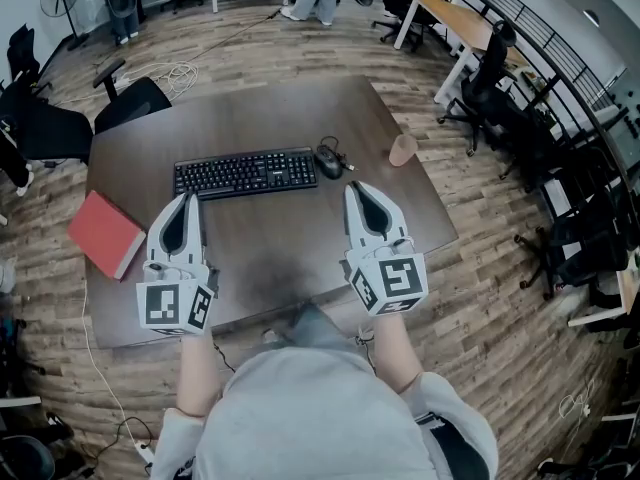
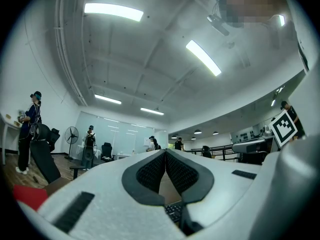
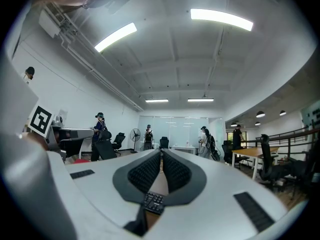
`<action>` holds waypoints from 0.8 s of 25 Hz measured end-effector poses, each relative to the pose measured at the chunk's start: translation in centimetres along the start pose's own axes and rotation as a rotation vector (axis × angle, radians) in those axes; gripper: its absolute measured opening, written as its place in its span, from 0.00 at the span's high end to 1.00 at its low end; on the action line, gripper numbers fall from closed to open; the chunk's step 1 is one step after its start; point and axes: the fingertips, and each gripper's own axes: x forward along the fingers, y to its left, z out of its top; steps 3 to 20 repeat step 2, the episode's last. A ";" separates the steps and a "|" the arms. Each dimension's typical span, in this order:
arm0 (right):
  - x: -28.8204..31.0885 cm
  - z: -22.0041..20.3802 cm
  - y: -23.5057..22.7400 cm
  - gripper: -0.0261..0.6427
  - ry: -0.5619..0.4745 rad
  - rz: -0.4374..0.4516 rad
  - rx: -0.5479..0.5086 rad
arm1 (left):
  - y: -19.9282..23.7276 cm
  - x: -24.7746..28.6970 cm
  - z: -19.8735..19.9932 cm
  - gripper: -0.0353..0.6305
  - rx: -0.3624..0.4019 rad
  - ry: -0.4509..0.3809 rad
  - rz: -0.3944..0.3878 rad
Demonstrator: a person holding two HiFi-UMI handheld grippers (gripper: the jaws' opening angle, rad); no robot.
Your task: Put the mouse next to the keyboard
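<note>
The black mouse (image 1: pixel 328 161) is lying on the bench (image 1: pixel 270 118), just beside the right end of the keyboard (image 1: pixel 245 173). Its long axis is running away from the person, with the far end leaning slightly left. Its cable seems to be leaving from that far end, though it is small here. The right tool (image 1: pixel 357 187) is hovering near the mouse on the person's side, apart from it, with its jaws pressed together on nothing. The left tool (image 1: pixel 187 197) is hanging by the keyboard's near left edge, likewise closed and empty. The key legends are showing too small to read. A pinkish cup (image 1: pixel 402 150) is standing right of the mouse, and a red book (image 1: pixel 105 234) is lying at the bench's left edge.
</note>
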 end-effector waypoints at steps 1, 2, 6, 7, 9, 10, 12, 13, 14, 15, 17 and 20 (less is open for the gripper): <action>0.0 0.0 0.0 0.93 0.000 0.000 -0.002 | 0.0 0.0 -0.1 0.93 -0.001 0.001 -0.001; 0.1 0.0 0.0 0.93 0.000 0.000 -0.003 | 0.0 0.0 -0.1 0.93 -0.002 0.002 -0.002; 0.1 0.0 0.0 0.93 0.000 0.000 -0.003 | 0.0 0.0 -0.1 0.93 -0.002 0.002 -0.002; 0.1 0.0 0.0 0.93 0.000 0.000 -0.003 | 0.0 0.0 -0.1 0.93 -0.002 0.002 -0.002; 0.1 0.0 0.0 0.93 0.000 0.000 -0.003 | 0.0 0.0 -0.1 0.93 -0.002 0.002 -0.002; 0.1 0.0 0.0 0.93 0.000 0.000 -0.003 | 0.0 0.0 -0.1 0.93 -0.002 0.002 -0.002; 0.1 0.0 0.0 0.93 0.000 0.000 -0.003 | 0.0 0.0 -0.1 0.93 -0.002 0.002 -0.002; 0.1 0.0 0.0 0.93 0.000 0.000 -0.003 | 0.0 0.0 -0.1 0.93 -0.002 0.002 -0.002; 0.1 0.0 0.0 0.93 0.000 0.000 -0.003 | 0.0 0.0 -0.1 0.93 -0.002 0.002 -0.002; 0.1 0.0 0.0 0.93 0.000 0.000 -0.003 | 0.0 0.0 -0.1 0.93 -0.002 0.002 -0.002; 0.1 0.0 0.0 0.93 0.000 0.000 -0.003 | 0.0 0.0 -0.1 0.93 -0.002 0.002 -0.002; 0.1 0.0 0.0 0.93 0.000 0.000 -0.003 | 0.0 0.0 -0.1 0.93 -0.002 0.002 -0.002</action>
